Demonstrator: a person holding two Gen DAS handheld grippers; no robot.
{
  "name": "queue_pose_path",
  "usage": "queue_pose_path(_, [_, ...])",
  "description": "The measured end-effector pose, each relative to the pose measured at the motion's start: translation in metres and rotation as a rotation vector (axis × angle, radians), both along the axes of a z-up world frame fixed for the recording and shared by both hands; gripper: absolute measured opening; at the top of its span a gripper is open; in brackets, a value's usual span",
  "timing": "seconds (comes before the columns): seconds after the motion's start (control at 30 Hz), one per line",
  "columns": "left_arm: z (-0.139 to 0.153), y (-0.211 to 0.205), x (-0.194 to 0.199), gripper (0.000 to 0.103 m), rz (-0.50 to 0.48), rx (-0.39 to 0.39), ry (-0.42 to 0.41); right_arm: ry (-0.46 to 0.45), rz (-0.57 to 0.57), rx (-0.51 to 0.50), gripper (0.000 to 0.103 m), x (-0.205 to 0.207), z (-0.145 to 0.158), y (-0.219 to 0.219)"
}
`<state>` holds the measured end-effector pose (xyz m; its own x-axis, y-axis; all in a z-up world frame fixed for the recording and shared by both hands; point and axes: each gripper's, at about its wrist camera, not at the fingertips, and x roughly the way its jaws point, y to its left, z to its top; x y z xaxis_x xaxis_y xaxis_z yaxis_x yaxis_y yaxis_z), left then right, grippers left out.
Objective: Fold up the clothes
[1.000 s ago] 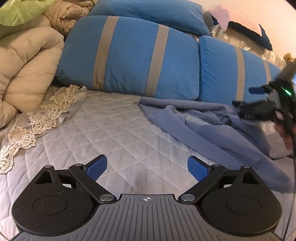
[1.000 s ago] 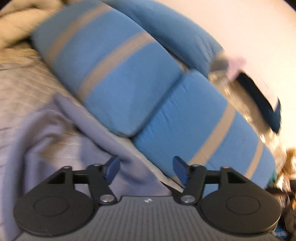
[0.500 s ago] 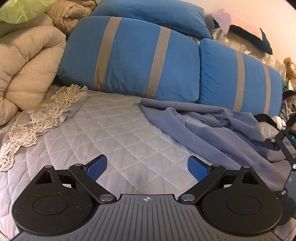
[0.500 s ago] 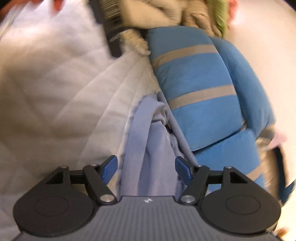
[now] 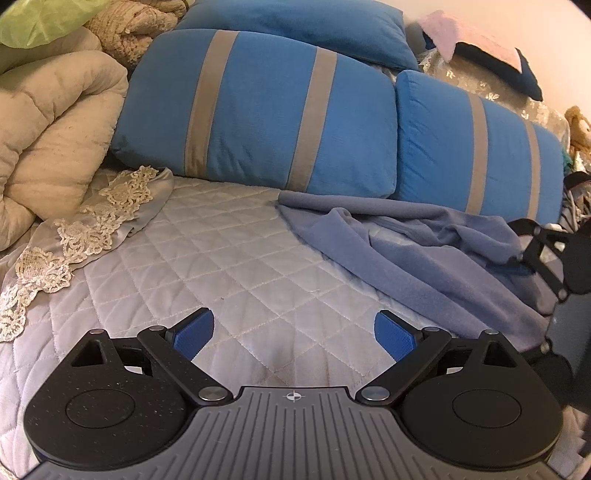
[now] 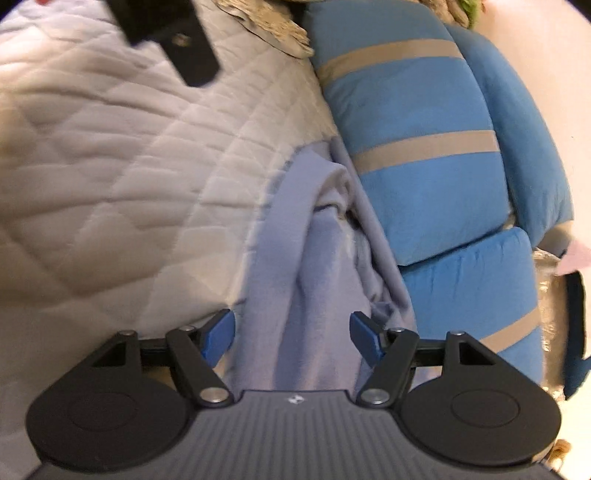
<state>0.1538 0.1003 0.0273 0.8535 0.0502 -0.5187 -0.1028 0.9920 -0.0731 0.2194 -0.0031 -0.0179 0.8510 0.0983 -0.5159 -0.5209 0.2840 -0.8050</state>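
A lavender-blue garment [image 5: 424, 251] lies crumpled on the quilted grey bedspread [image 5: 221, 258], along the foot of the striped pillows. My left gripper [image 5: 294, 336] hovers open over bare quilt, left of the garment, with nothing between its fingers. In the right wrist view, the right gripper [image 6: 292, 338] is open just above a long fold of the garment [image 6: 295, 266], one pad on either side and neither pressing on the cloth. From the left wrist camera, the right gripper [image 5: 554, 266] shows at the garment's right end.
Two blue pillows with grey stripes [image 5: 266, 110] [image 5: 472, 144] back the bed, a plain blue pillow [image 5: 295, 22] behind them. A rolled beige comforter [image 5: 48, 140] and a lace-trimmed cloth [image 5: 92, 221] fill the left. Part of the left gripper [image 6: 184, 48] shows in the right wrist view.
The right gripper came down from the upper right to the garment's right end and rolled, so the bed now looks turned in its view. The left gripper stayed still.
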Motion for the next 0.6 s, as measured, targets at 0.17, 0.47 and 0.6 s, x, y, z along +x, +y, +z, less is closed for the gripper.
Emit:
queue_pose_path(0.17, [0.001,0.008,0.003,0.096,0.0,-0.008,0.002,-0.168,-0.02,-0.081,0.077,-0.007,-0.01,0.001])
queue_pose_path(0.47, [0.0,0.008,0.005,0.096,-0.006,-0.009,0.006,-0.188,0.016,-0.09,0.011,-0.012,-0.025,-0.004])
queue_pose_path(0.6, [-0.002,0.006,0.002,0.096,-0.005,-0.024,0.007,-0.169,0.03,0.016,0.0,-0.018,-0.016,-0.009])
